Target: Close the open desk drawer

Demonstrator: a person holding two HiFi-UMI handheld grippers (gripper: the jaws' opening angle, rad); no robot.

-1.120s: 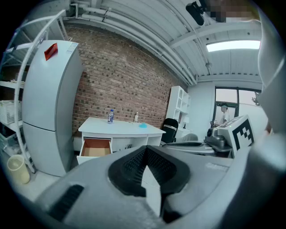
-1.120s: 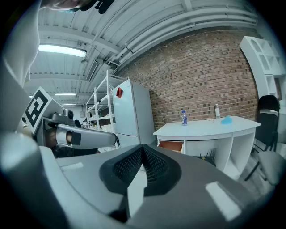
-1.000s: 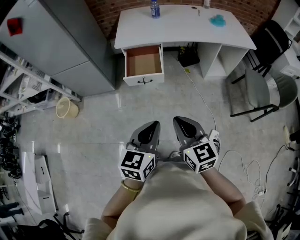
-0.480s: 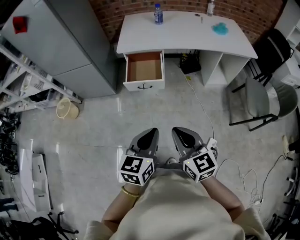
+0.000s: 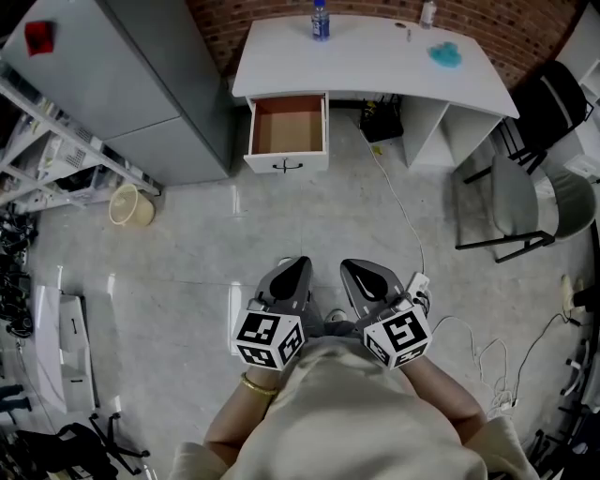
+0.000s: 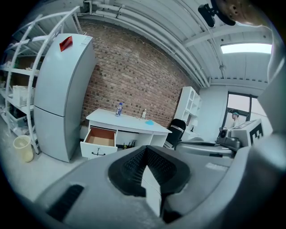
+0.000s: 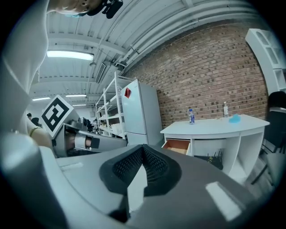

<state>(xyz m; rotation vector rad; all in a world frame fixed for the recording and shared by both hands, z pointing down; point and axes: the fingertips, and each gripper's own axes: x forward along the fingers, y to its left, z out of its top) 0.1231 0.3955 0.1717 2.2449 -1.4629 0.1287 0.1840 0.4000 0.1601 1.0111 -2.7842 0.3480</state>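
A white desk (image 5: 375, 56) stands against the brick wall at the top of the head view. Its left drawer (image 5: 287, 131) is pulled out, showing an empty brown inside and a black handle (image 5: 285, 166) on its white front. The drawer (image 6: 100, 139) also shows in the left gripper view, and the drawer (image 7: 177, 146) in the right gripper view. My left gripper (image 5: 292, 274) and right gripper (image 5: 366, 272) are held side by side close to my body, far from the desk. Both are shut with nothing between their jaws.
A grey fridge (image 5: 122, 84) stands left of the desk. A blue bottle (image 5: 320, 21), a second bottle (image 5: 428, 13) and a blue cloth (image 5: 444, 53) lie on the desktop. A black chair (image 5: 525, 178) is at right, a bucket (image 5: 129, 206) at left, cables (image 5: 403, 202) on the floor.
The desk and drawer have shifted slightly up in the head view, and both grippers sit a little lower in it. Both grippers stay shut.
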